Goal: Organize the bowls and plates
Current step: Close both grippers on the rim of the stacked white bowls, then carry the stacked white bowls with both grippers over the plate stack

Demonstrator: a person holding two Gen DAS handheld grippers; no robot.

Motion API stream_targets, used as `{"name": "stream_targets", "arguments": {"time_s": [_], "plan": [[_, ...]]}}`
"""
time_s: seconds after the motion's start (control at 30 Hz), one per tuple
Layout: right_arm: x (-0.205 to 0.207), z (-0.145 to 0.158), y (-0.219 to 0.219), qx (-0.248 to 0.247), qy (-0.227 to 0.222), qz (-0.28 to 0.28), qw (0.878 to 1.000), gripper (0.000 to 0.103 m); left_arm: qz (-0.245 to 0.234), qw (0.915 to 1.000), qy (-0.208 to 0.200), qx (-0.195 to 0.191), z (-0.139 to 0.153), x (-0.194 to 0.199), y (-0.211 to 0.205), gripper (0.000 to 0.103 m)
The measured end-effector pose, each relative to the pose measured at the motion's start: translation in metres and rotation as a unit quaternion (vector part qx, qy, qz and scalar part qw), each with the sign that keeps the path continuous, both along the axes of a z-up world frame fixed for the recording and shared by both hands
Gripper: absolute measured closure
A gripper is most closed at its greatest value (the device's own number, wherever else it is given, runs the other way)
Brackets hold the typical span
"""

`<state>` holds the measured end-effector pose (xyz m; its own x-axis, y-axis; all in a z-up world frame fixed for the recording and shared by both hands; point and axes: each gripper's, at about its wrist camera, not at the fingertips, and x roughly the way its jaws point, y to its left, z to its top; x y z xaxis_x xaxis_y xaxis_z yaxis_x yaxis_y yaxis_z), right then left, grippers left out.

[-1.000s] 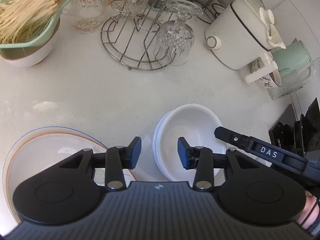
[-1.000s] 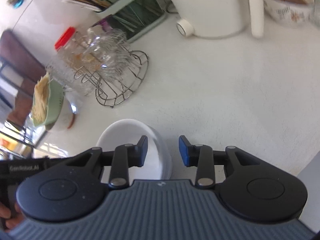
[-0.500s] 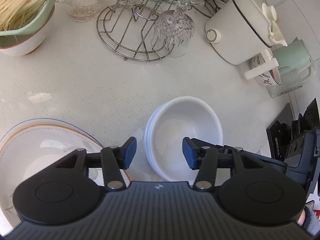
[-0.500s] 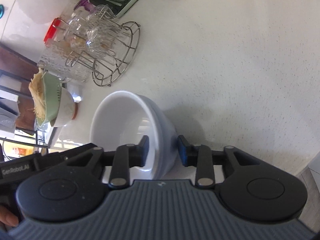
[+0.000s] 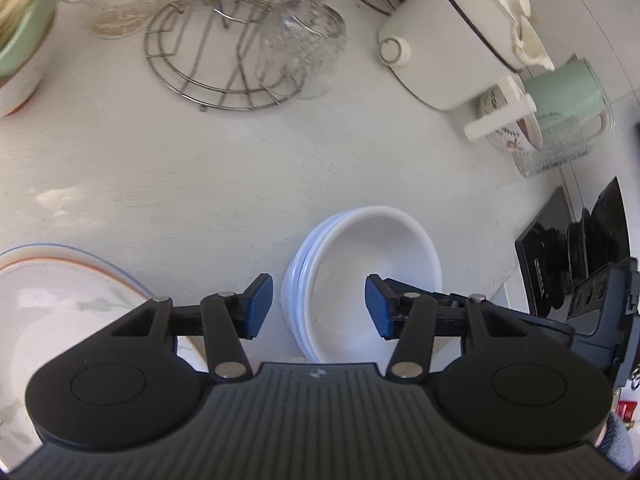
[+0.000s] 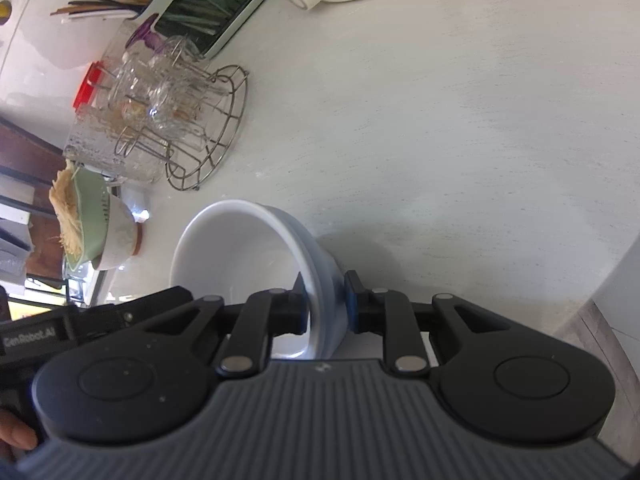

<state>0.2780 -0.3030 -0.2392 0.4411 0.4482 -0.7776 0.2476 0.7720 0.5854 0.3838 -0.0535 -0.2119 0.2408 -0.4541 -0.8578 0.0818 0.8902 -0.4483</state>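
white ceramic bowl stack (image 5: 372, 280) sits on the pale table (image 5: 200, 168), at 6 o'clock in the left wrist view, roughly three nested bowls. right gripper (image 6: 326, 306) has its jaws clenched on the stack's near wall, one pad inside the rim, one outside. left gripper (image 5: 319, 307) hangs above the stack with jaws released and wide, grasping nothing. patterned plate (image 5: 60, 312) lies at 8 o'clock, partly under the left gripper body.

risks, as a guess: the grip is a one-sided rim pinch on glazed ware, so a lift could tilt the stack and let it slip, or the inner bowl alone could come up and the lower ones drop back. swinging toward 11 o'clock could clip the wire glass rack (image 6: 192, 128).

view differences: only the right wrist view shows the pinch itself and the chopstick holder (image 6: 200, 4) at 11 o'clock. only the left wrist view shows the nested rims, the plate, the white pot (image 5: 452, 36) and green kettle (image 5: 568, 96) at 1 to 2 o'clock.
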Motion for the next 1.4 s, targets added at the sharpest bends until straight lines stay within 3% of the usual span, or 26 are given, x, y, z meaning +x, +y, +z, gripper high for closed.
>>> {"name": "stream_targets", "arguments": {"time_s": [0.37, 0.47, 0.6, 1.4], "plan": [[-0.007, 0.001, -0.012, 0.000, 0.001, -0.020, 1.000, 0.082, -0.024, 0.9995, 0.018, 0.001, -0.018, 0.004, -0.027, 0.048], [-0.008, 0.001, -0.012, 0.002, 0.000, -0.022, 1.000, 0.082, -0.024, 0.9995, 0.020, 0.002, -0.021, 0.006, -0.027, 0.057], [-0.008, 0.003, -0.012, -0.006, -0.002, -0.023, 1.000, 0.082, -0.020, 0.9996, 0.012, 0.014, -0.022, 0.006, -0.022, 0.082], [-0.025, 0.051, 0.004, -0.039, -0.055, -0.005, 0.998, 0.082, -0.005, 0.9996, -0.026, 0.007, 0.030, -0.023, 0.003, 0.084]]}}
